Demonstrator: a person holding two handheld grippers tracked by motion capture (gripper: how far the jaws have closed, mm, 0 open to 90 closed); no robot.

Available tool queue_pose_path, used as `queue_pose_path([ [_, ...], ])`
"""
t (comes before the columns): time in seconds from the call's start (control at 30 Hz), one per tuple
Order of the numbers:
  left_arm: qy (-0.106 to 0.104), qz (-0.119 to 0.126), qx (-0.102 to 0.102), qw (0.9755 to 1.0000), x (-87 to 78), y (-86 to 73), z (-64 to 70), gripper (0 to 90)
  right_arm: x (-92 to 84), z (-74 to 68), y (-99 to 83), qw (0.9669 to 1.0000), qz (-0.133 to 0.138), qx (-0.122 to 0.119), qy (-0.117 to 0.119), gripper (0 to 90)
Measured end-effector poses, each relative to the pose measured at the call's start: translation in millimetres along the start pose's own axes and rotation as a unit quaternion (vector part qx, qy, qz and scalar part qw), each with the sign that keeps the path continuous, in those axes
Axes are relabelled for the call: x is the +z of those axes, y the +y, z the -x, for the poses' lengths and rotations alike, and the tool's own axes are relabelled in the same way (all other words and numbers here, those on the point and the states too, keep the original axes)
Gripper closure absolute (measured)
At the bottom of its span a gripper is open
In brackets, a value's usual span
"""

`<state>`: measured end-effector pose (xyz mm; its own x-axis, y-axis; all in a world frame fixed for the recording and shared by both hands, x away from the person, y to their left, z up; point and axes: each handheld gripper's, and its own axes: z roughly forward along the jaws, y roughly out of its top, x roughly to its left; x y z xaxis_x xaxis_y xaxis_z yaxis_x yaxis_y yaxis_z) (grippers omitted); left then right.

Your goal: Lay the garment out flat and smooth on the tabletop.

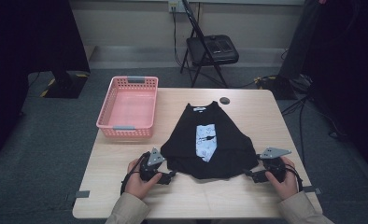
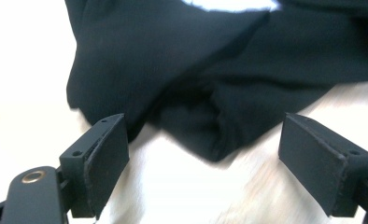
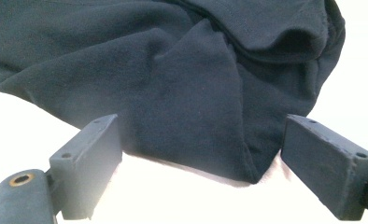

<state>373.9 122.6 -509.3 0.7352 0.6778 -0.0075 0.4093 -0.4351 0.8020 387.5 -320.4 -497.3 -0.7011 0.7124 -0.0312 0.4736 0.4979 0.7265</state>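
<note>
Two grippers, left [image 1: 170,175] and right [image 1: 247,174], at the near corners of a black shirt [image 1: 209,140] spread flat on the desk [image 1: 126,186]; both jaws wide open, holding nothing; soft, light, floppy cloth, likely best pinched at the folded corner hems.

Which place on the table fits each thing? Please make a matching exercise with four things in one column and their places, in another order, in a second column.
Things:
1. pink plastic basket
2. black T-shirt with pale blue print
3. small dark round disc
4. left gripper

Places:
A. just beyond the shirt's collar, near the far edge
B. middle of the table, lying flat
C. far left corner
D. at the shirt's near left corner, fingers open

Pairs: 1-C, 2-B, 3-A, 4-D
</note>
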Motion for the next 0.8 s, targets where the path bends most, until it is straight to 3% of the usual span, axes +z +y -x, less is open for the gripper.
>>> queue_pose_path([
  [0.17,-0.009,0.009,0.008,0.9999,0.3,-2.4,-2.5,13.7,0.6,1.3,-2.0,0.9999,0.0,0.007,0.01,10.3],
  [0.63,-0.009,0.008,0.007,0.9999,0.8,-2.1,-2.0,12.8,0.9,1.8,-1.7,0.9999,-0.001,0.008,0.015,8.9],
  [0.8,-0.009,0.008,0.007,0.9999,0.8,-2.1,-2.0,12.8,-1.8,5.4,-0.9,0.9996,-0.003,0.023,0.013,13.9],
])
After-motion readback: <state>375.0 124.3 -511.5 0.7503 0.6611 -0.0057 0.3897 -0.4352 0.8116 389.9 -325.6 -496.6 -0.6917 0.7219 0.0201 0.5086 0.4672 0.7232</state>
